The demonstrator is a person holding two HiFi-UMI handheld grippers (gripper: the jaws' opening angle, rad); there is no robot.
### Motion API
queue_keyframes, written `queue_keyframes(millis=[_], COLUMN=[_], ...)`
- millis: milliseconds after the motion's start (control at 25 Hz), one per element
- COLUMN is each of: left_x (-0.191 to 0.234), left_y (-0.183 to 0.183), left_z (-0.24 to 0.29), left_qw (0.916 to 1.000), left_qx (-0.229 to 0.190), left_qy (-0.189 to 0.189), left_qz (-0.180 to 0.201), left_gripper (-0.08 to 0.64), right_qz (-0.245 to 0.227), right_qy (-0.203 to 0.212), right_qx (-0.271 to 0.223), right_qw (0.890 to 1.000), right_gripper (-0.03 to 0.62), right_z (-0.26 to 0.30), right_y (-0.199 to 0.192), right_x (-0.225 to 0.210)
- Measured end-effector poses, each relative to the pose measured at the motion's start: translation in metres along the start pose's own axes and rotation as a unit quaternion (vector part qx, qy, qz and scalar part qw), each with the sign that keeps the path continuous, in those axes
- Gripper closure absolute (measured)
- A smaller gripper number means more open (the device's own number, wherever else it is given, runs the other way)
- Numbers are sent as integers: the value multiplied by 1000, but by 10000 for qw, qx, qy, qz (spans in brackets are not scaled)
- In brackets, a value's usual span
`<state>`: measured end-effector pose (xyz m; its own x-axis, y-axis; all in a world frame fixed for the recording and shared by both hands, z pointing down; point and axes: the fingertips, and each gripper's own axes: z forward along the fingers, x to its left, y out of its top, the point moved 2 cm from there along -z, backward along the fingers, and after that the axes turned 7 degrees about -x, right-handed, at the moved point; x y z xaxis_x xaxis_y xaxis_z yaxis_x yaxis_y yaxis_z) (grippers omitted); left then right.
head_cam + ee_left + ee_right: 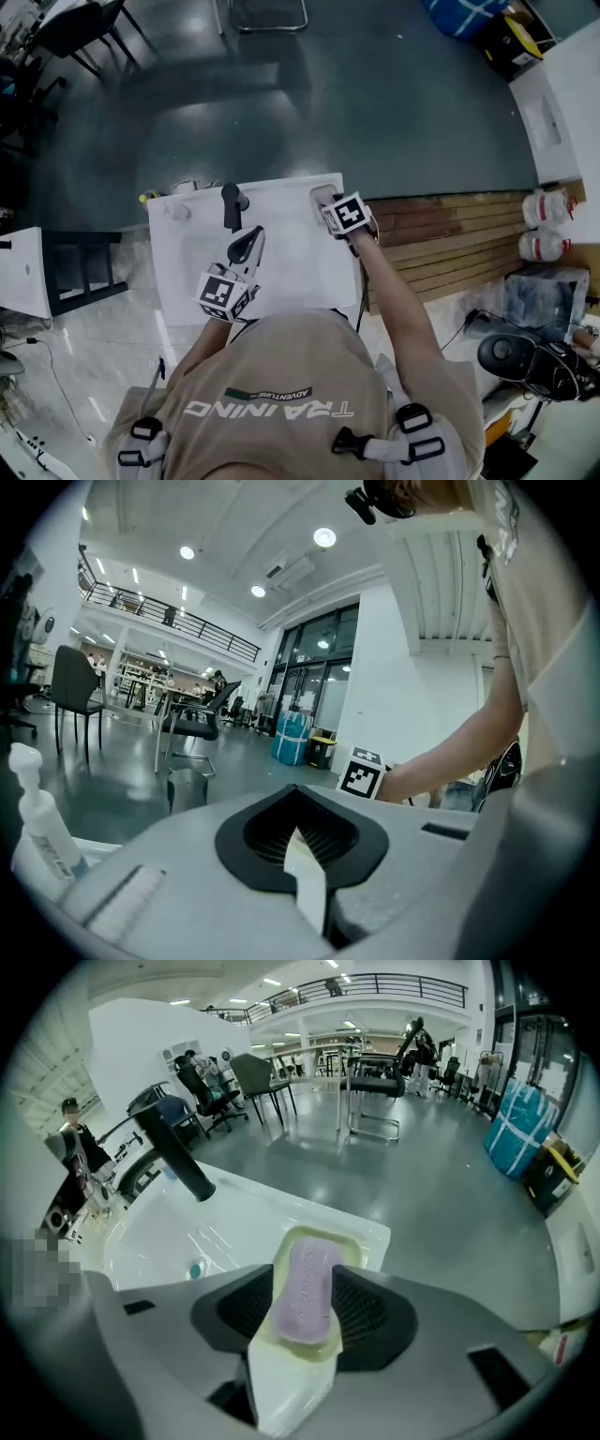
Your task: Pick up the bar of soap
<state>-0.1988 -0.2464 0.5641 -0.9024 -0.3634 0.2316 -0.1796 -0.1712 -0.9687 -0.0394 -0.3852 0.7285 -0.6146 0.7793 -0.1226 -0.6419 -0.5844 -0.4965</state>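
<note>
A pale purple bar of soap (307,1299) lies in a yellowish-green dish (323,1239) on the back right corner of a white sink (234,1218). My right gripper (305,1279) points steeply down over it. Its jaws stand open, one on each side of the bar, and I see no pad pressing on it. In the head view the right gripper (330,202) covers most of the dish (322,193). My left gripper (250,238) hovers over the basin near the faucet. In its own view the left gripper (300,803) has its jaw tips together and holds nothing.
A black faucet (230,204) stands at the back of the sink (291,272), left of the dish, with the drain (195,1268) below it. A white bottle (42,822) stands at the sink's left. Wooden slats (450,234) lie to the right. Office chairs (373,1077) stand on the grey floor beyond.
</note>
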Motion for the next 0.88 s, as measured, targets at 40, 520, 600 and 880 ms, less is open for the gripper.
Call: queue_keyframes(millis=[40, 520, 600, 880], left_x=[0, 3, 3, 4], left_y=[0, -2, -3, 1], left_z=[1, 6, 6, 4], left_qw=[10000, 9999, 9999, 10000], left_qx=[6, 101, 100, 54], left_qy=[-7, -38, -36, -26], left_qz=[-6, -77, -85, -70], left_gripper=[568, 568, 568, 568], right_qz=[21, 457, 439, 484], right_qy=[-23, -43, -96, -103], right_qx=[69, 639, 802, 942], right_qw=[10000, 9969, 9958, 9943], right_gripper=[413, 390, 390, 390], right_z=[3, 26, 27, 32], right_y=[-1, -5, -7, -9], right_x=[-2, -11, -11, -4])
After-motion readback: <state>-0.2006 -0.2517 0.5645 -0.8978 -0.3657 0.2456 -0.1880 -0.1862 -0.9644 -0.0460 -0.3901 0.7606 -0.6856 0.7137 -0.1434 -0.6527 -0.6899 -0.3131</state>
